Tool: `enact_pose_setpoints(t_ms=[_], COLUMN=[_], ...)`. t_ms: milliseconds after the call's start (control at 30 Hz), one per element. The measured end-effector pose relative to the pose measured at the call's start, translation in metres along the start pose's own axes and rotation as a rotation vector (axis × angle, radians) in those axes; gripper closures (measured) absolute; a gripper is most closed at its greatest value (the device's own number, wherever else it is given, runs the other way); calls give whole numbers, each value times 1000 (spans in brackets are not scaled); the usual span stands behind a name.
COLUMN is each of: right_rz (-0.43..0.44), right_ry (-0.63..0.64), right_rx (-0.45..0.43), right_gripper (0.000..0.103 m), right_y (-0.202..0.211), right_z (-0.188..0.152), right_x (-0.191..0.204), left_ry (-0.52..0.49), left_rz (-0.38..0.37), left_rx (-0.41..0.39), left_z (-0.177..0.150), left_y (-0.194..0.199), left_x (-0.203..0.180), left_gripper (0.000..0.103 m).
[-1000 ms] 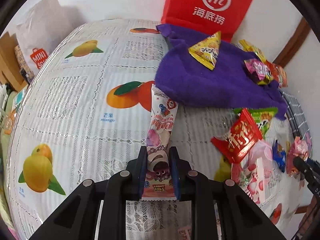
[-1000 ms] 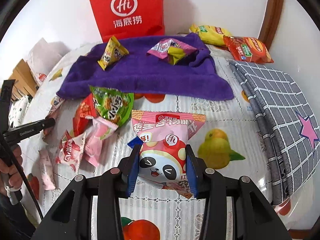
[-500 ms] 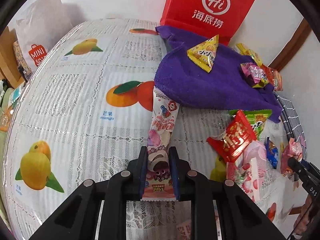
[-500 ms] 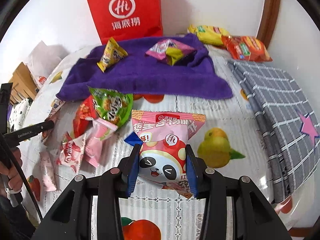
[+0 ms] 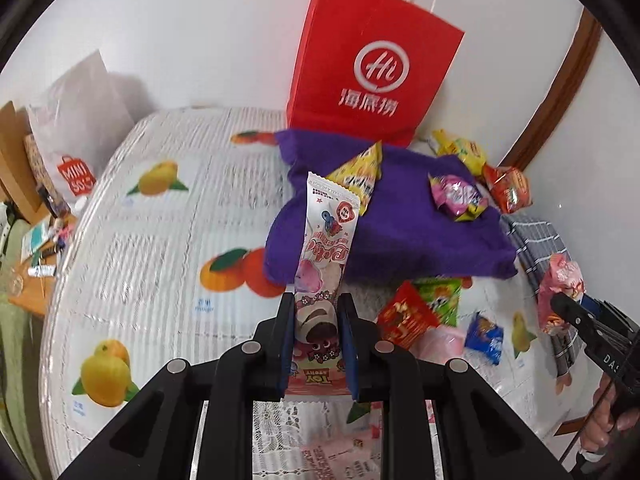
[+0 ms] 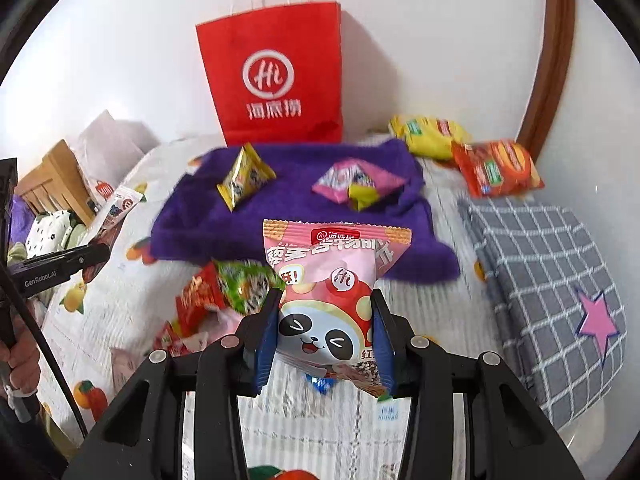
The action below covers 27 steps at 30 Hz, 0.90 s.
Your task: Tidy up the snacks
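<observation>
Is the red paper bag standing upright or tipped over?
Upright: the red paper bag stands against the wall behind the purple towel, handles pointing up.

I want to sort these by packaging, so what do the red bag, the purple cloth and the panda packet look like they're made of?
Red bag: seemingly matte paper, with stiff creased sides and twisted white handles.
Purple cloth: fuzzy, towel-like fabric, probably terry or fleece; soft nap, rumpled edges.
Panda packet, held in the right gripper: glossy printed plastic film, probably, with crimped seal along the top.
</observation>
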State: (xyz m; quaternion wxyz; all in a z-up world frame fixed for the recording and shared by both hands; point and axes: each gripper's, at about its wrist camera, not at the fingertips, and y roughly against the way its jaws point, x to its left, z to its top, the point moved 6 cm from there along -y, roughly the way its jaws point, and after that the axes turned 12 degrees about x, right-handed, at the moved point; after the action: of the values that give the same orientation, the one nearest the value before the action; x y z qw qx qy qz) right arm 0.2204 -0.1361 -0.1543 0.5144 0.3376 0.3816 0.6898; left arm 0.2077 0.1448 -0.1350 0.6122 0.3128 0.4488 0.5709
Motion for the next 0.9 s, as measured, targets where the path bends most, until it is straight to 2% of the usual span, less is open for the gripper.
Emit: enact_pose_setpoints(t_ms=[267,433,700,900], right_rz=[-10,15,98,87], right_ry=[20,17,-17,22], right_rx=[-34,-55,-40,-36], right_gripper=[61,61,61,61], right_y=[5,1,-19,-29], right_z=[27,53,97,132], right_x=[1,2,11,18], left_ry=[-1,-10,14,28], left_rz=[4,10,1,19], left_rx=[-52,-77,-79,-76], left_z=[17,38,70,102], left_y=[25,30,11,-2], left_x=[-6,-16,-27,-32], left_gripper=[83,83,83,83])
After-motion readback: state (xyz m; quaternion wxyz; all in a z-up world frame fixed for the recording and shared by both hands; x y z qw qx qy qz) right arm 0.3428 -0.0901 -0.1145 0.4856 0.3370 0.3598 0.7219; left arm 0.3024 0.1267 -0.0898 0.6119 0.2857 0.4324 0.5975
